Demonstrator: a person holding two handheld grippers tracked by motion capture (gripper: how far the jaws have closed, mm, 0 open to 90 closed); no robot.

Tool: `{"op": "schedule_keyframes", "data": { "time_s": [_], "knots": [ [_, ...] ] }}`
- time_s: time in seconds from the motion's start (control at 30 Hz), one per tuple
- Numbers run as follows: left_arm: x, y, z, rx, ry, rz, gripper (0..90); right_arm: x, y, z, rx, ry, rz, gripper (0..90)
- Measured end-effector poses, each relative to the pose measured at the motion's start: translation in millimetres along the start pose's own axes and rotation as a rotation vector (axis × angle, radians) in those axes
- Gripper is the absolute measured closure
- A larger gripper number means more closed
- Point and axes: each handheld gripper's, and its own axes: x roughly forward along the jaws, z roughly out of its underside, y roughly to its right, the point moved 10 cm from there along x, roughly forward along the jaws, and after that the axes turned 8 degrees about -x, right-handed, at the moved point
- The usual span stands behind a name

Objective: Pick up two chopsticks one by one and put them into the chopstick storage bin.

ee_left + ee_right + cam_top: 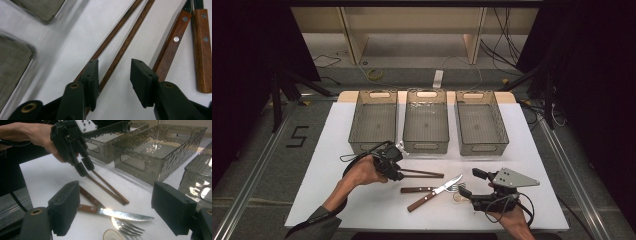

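Observation:
A pair of brown chopsticks (422, 173) lies on the white table (332, 150), in front of the bins. My left gripper (395, 170) is down at their left end, open; in the left gripper view one chopstick (120, 52) runs between the jaws of my left gripper (113, 67) and the other passes under the left jaw. A wooden-handled knife (432, 194) and fork (424, 189) lie crossed at the centre. My right gripper (470, 183) is wide open just right of them, above the table; between the jaws of my right gripper (117, 202) I see the knife blade (125, 214).
Three clear plastic bins (426, 122) stand in a row at the back of the table. A small pale round object (458, 197) lies by the fork tines (127, 228). Bare table stretches to the left and along the front edge.

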Motion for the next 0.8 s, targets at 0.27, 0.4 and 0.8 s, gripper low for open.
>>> {"op": "schedule_keyframes", "data": {
  "time_s": [0.27,0.4,0.8],
  "knots": [
    [8.3,0.4,2.5,0.027,-0.048,0.004,65.9,-0.2,-1.0,0.3,-0.005,-0.004,-0.008,23.9],
    [9.2,-0.1,2.7,0.039,-0.051,0.009,67.9,0.1,-1.1,0.7,-0.004,-0.007,-0.010,24.2],
    [13.6,0.3,7.4,0.078,-0.076,-0.003,73.0,-0.2,-0.7,0.1,-0.003,0.000,-0.009,24.5]
  ]
}}
